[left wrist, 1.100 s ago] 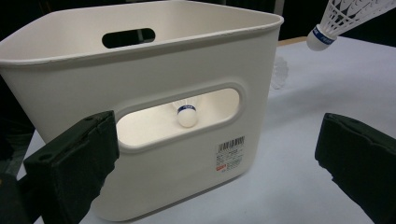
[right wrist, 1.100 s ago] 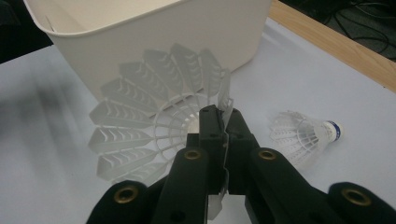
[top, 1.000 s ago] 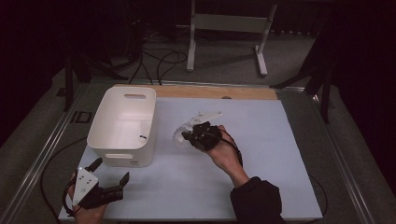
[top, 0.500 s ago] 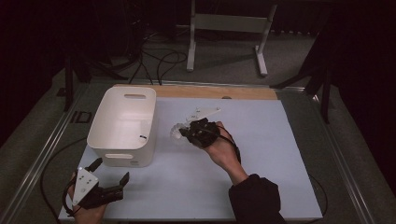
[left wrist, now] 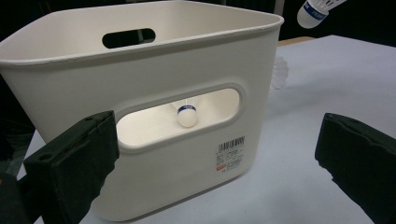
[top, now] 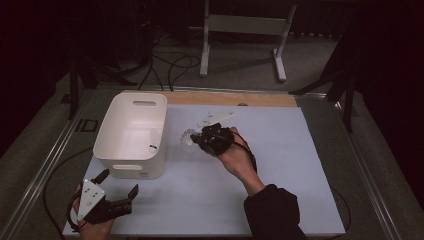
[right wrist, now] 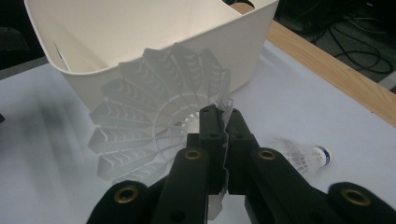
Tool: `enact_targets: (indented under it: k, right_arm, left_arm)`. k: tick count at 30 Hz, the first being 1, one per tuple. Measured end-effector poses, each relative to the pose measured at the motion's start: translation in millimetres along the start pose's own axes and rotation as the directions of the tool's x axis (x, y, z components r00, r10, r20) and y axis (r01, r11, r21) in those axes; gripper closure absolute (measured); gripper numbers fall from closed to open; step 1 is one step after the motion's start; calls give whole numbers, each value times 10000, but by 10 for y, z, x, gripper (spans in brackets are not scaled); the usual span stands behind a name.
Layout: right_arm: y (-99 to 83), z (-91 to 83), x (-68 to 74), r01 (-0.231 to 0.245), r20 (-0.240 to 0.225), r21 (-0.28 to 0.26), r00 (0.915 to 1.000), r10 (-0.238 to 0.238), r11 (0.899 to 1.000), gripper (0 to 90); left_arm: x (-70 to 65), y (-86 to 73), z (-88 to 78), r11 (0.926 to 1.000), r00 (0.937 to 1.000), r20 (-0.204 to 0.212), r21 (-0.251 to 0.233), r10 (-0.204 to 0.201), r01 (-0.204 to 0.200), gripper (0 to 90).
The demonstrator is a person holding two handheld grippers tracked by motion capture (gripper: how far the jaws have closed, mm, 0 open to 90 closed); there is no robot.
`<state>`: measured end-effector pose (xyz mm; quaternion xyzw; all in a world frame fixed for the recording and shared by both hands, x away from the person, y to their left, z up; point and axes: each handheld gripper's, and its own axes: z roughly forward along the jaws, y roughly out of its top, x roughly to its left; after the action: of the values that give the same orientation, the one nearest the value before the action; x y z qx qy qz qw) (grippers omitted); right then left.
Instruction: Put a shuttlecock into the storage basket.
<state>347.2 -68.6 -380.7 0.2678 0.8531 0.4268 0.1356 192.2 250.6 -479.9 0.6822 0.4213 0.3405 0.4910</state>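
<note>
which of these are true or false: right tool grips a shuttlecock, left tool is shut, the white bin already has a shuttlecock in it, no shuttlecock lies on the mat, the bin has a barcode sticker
1. The right tool grips a shuttlecock. True: its jaws are closed on the skirt's edge.
2. The left tool is shut. False: its jaws stand wide apart, holding nothing.
3. The white bin already has a shuttlecock in it. True: one shows through the handle slot.
4. No shuttlecock lies on the mat. False: another lies on the mat beside the bin.
5. The bin has a barcode sticker. True.
</note>
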Motion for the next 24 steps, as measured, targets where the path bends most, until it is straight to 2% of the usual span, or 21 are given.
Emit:
enact_targets:
  k: [24]
  right_arm:
    - [133, 4, -44, -255, -192, -240, 9995, 251, 9994, 888]
  left_arm:
    - [2, -1, 1, 10000, 10000, -16, 11, 5, -5, 3]
